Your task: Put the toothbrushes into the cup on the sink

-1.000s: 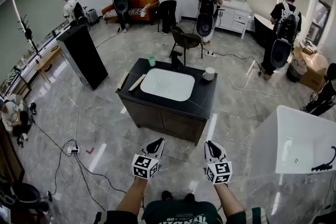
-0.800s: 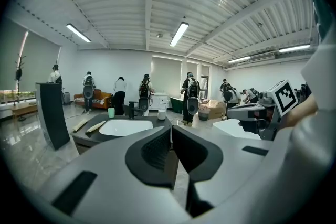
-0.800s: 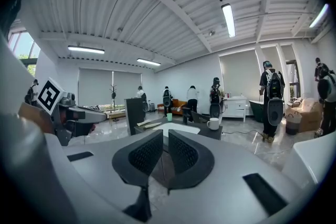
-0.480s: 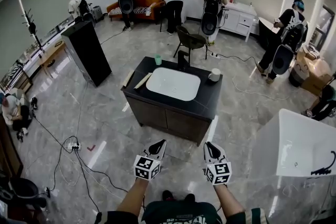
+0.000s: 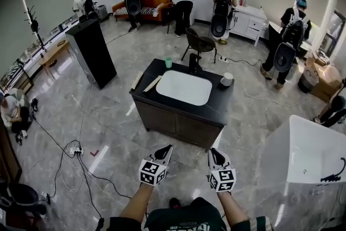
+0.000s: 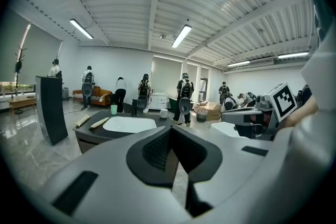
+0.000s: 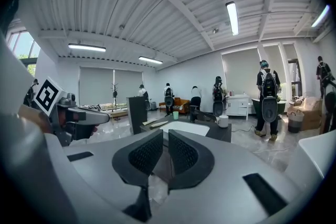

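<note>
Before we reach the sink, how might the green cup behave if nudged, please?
The green cup looks small and upright, so probably light and easily tipped. It stands by the counter's far edge; a push might send it off.

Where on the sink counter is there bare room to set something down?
Free: the counter strip between the basin and the front edge, and the right side in front of the white mug. Crowded: the left end with two long pale items, the back edge with green cup and faucet.
</note>
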`<state>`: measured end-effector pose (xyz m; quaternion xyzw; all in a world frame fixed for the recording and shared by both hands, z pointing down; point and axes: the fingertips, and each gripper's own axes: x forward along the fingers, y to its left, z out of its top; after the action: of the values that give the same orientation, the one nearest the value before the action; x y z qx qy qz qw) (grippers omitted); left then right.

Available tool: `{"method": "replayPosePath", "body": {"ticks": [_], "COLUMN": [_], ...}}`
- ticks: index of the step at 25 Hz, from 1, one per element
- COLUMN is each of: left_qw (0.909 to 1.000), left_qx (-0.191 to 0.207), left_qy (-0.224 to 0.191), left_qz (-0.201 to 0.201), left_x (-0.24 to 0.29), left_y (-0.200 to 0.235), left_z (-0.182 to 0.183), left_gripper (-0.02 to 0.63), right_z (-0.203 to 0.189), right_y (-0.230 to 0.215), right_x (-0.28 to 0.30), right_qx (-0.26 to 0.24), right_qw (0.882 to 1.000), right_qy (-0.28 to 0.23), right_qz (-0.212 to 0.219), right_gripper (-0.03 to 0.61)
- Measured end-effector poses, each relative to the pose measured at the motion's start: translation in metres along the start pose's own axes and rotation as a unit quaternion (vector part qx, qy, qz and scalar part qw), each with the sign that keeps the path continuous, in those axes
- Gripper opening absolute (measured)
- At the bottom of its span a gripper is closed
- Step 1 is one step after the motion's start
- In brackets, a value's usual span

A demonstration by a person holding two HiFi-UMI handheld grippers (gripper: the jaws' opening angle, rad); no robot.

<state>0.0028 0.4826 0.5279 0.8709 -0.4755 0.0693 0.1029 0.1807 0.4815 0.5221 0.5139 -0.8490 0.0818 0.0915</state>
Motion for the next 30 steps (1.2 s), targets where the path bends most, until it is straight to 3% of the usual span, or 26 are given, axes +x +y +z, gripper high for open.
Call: {"method": "replayPosePath", "body": {"ticks": [9, 16, 30], "left_qw": [0.9997, 0.9994, 0.9997], "left_qx": [-0.007, -0.003, -0.004], "left_qy": [0.012, 0.01, 0.017], "left_qz": [-0.023, -0.033, -0.014], "left_x": [0.011, 0.042, 0.167], "left_y": [0.009, 0.028, 0.121], "left_z": [-0.011, -0.005, 0.036], "left_gripper": [0.012, 0.012, 0.012], "right_z": [-0.016, -0.02, 0.013], "right_y": [0.013, -0.003, -0.069], "right_x": [0.006, 0.034, 0.185], "right_qx": [0.012, 0.02, 0.026], "right_qw": [1.0, 0.999, 0.999], "right_qy": [0.016, 0.017, 0.026], "right_qz": [-0.012, -0.026, -0.009], "right_gripper": [0.044, 0.044, 0.044]}}
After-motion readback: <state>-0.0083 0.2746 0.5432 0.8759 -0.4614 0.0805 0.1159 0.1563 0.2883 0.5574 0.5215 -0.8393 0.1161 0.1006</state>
